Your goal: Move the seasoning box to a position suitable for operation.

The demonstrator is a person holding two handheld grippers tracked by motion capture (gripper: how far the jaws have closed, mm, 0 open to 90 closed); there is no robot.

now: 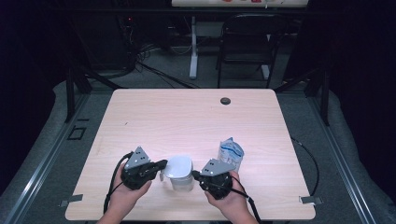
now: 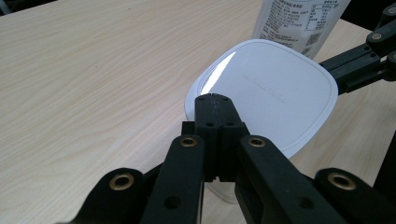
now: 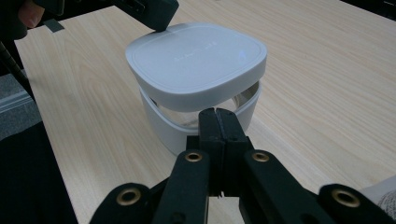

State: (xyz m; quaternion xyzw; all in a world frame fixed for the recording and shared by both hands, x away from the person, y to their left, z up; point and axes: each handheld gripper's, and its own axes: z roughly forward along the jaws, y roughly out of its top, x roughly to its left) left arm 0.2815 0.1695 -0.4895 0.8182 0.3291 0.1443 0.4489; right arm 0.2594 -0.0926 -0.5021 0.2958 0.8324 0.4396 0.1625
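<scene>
While both grippers flank it, the white-lidded container (image 1: 180, 171) stands near the table's (image 1: 187, 116) front edge.
The left gripper (image 1: 161, 164) rests its pressed-together jaws at the lid's (image 2: 275, 88) edge; the right gripper (image 1: 195, 175), jaws also together and gripping nothing, points at the container's side. A printed pouch (image 1: 231, 153) stands just behind, to the right.

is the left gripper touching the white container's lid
Cannot tell: in the right gripper view the left gripper meets the lid's far edge, but no contact or gap shows.
</scene>
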